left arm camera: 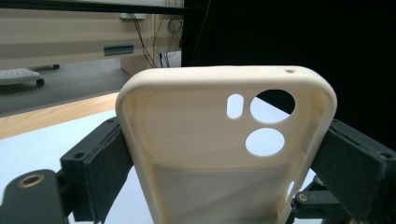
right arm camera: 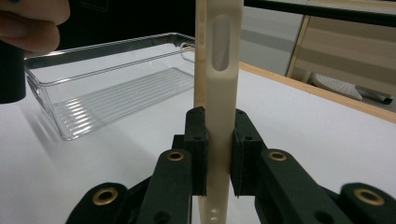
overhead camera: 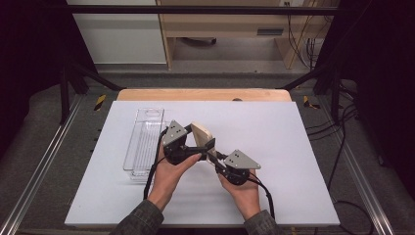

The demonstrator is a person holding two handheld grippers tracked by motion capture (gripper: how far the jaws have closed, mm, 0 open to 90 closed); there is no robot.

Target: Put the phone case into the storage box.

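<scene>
While the table (overhead camera: pixel 293 147) lies bare but for the clear tray (overhead camera: pixel 145 142) at my left, I hold a cream phone case (overhead camera: pixel 201 133) in the air just right of that tray. My left gripper (left arm camera: pixel 224 154) clamps it across its width; my right gripper (right arm camera: pixel 218 154) pinches its thin edge. I judge this a mid-air handover, and next one gripper must let go before the case goes to the tray.
</scene>
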